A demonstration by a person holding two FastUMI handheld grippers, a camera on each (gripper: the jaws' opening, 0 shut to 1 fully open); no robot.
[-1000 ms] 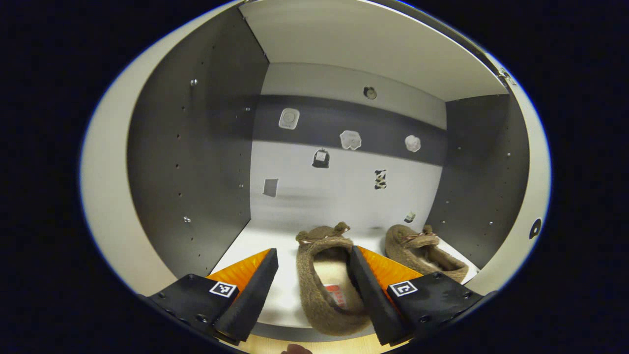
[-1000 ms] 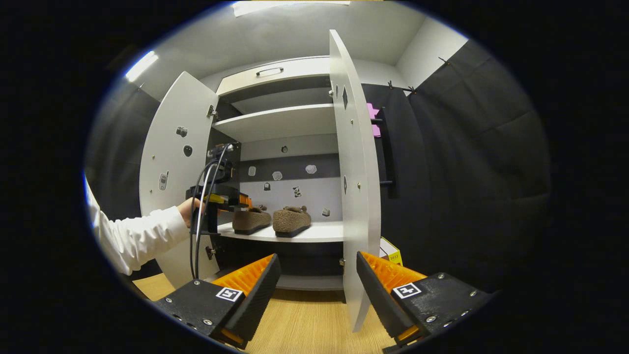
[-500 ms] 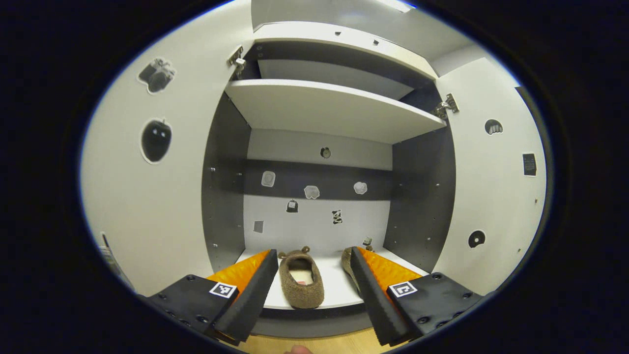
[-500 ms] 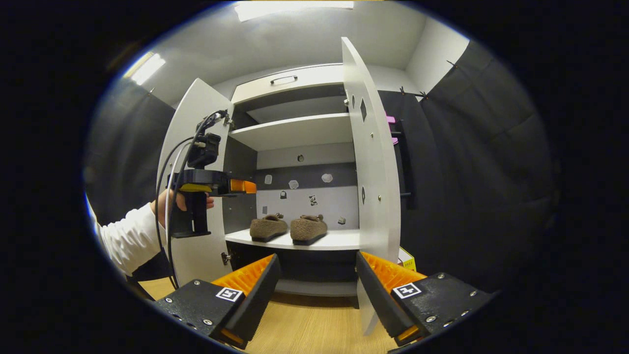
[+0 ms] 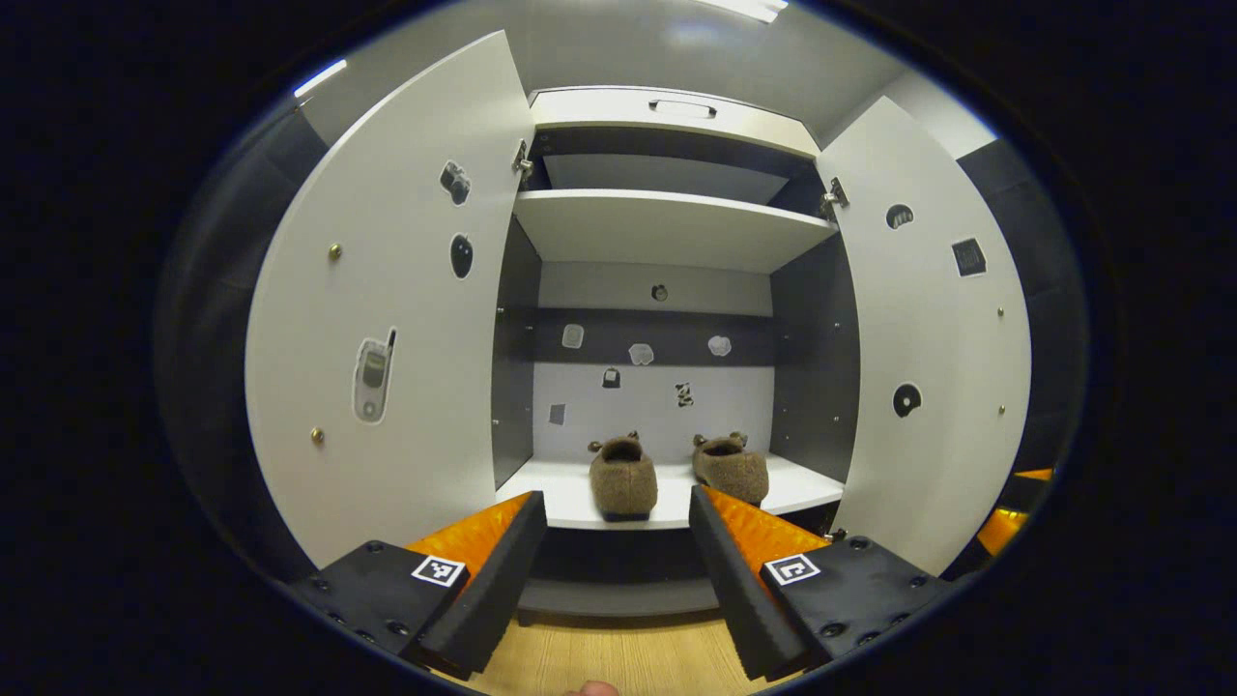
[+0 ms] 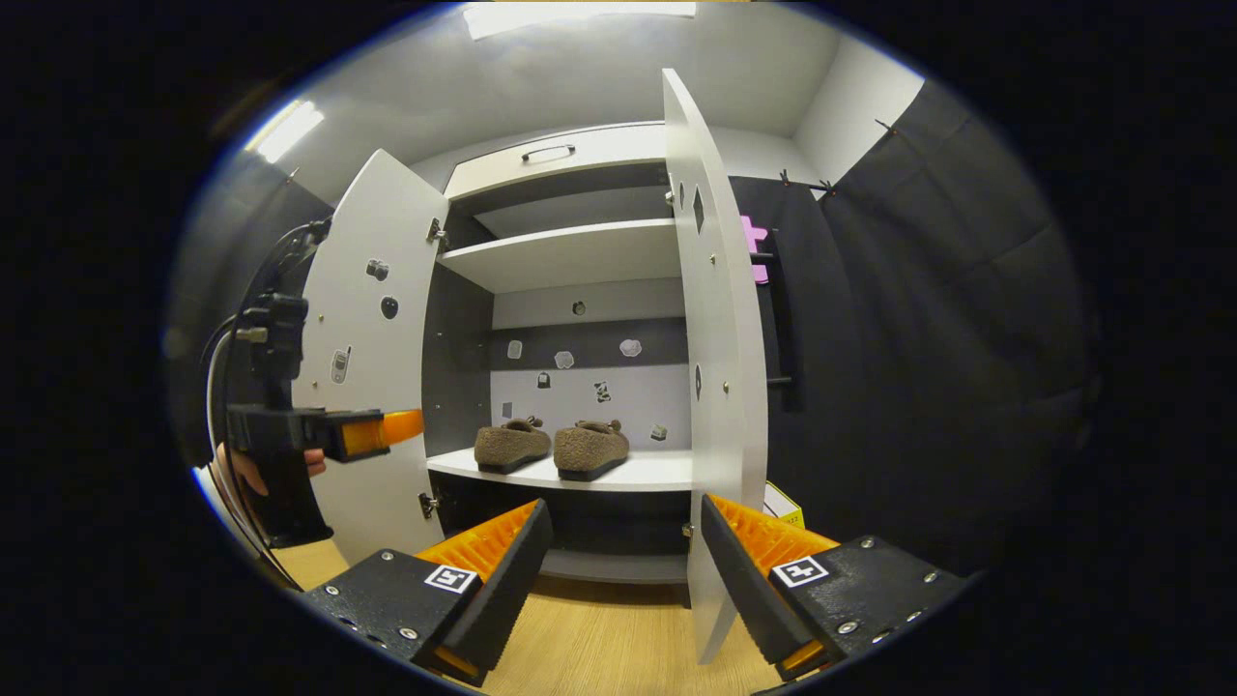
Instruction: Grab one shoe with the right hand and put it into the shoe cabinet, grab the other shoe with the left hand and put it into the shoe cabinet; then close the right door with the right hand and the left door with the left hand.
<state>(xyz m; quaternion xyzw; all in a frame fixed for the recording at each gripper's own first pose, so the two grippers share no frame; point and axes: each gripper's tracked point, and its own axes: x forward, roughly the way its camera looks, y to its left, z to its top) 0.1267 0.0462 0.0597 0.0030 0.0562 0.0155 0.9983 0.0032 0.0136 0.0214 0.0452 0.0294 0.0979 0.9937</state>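
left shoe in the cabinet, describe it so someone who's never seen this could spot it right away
Start at the white cabinet with both doors swung open. Two fuzzy brown slippers sit side by side on its lower shelf, heels toward the front. The left shoe is the one nearer the left door, which carries the phone sticker; in the left gripper view it sits closer to the shelf's front edge than the right shoe.

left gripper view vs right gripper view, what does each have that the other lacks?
Left gripper view: the left claw from behind, gap open, and the right door face-on. Right gripper view: the open right claw, the hand holding the left claw, a yellow box past the right door. Both: two shoes on the shelf, the left door open.
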